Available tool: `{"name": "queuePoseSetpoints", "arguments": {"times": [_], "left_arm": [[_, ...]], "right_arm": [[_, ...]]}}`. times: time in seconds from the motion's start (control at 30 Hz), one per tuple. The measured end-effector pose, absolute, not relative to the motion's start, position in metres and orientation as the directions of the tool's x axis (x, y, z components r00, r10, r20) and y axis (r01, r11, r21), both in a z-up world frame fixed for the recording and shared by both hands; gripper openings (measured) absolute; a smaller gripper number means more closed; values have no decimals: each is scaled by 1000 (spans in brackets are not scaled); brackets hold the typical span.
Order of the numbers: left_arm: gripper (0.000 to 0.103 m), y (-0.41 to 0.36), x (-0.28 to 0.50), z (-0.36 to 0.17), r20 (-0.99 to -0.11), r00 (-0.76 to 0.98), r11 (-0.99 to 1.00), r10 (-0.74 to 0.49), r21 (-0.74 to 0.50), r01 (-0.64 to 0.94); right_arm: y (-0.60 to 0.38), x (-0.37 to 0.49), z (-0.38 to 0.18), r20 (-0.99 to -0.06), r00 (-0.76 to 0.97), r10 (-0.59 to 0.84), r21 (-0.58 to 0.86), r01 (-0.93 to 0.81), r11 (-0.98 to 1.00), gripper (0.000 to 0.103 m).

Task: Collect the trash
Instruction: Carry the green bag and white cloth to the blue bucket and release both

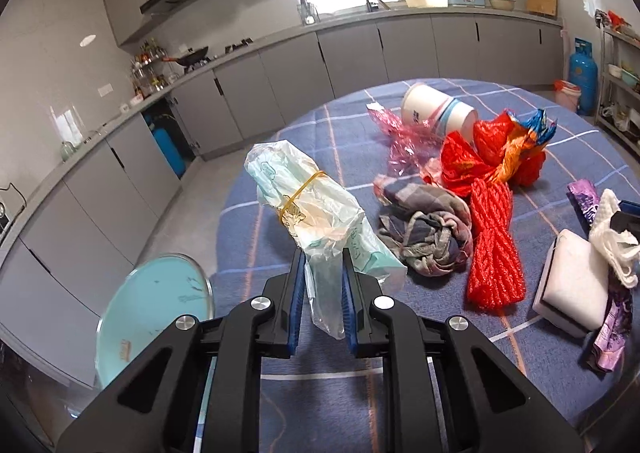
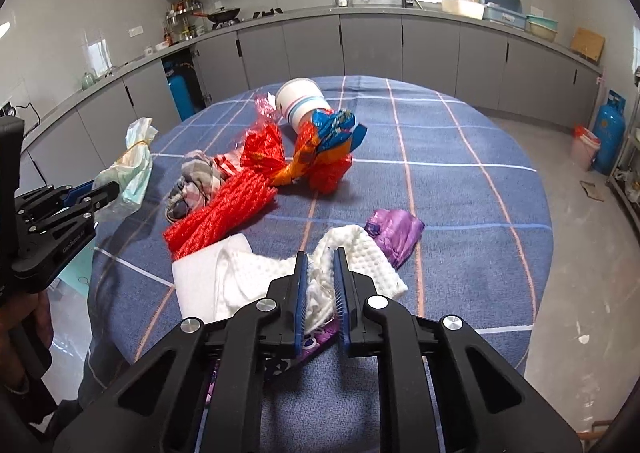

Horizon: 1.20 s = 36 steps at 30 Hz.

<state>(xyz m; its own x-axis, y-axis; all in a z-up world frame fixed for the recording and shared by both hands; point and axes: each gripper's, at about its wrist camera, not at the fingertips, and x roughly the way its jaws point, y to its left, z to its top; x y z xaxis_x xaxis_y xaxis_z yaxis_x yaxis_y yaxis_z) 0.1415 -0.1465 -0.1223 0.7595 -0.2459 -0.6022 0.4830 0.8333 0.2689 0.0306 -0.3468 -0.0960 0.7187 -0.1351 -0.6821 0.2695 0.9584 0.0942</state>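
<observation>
Left gripper [image 1: 323,253]: fingers closed on clear plastic tail of a pale-green bag bundle [image 1: 304,209] bound with a yellow rubber band, bundle lifted just beyond the fingertips. Right gripper [image 2: 320,253]: fingers pinching white foam netting [image 2: 360,253], possibly fruit wrap, lying on the blue-checked counter [image 2: 460,181]. Red mesh netting [image 2: 224,205] lies ahead-left.

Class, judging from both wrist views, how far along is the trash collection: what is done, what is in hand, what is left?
Done: nothing visibly binned yet. In hand: the left gripper is shut on a plastic bag, lifted; the right gripper is shut on white foam netting. Left on the table: red netting, cup, purple wrapper, cloth, sponge.
</observation>
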Motion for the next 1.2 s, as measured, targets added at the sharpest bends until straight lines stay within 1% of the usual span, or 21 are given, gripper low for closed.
{"name": "queuePoseSetpoints", "arguments": {"times": [0.2,0.6,0.9,1.2], "left_arm": [[17,-142,132,-106,-580,775,833,-253,276,479],[17,-132,119,-89,-539,805,829,-249,310,465],[17,-107,117,-76,-524,823,850,-219,312,425],[17,-72,128,-70,-526,835,893,-160,284,350]], "right_arm": [[-345,30,-88,-665,734,-139,93,266,959,13],[-341,34,-57,-597,787,-155,77,248,966,13],[-321,59,-45,-565,818,-111,75,184,980,13],[-294,85,-39,-547,836,-47,79,107,991,13]]}}
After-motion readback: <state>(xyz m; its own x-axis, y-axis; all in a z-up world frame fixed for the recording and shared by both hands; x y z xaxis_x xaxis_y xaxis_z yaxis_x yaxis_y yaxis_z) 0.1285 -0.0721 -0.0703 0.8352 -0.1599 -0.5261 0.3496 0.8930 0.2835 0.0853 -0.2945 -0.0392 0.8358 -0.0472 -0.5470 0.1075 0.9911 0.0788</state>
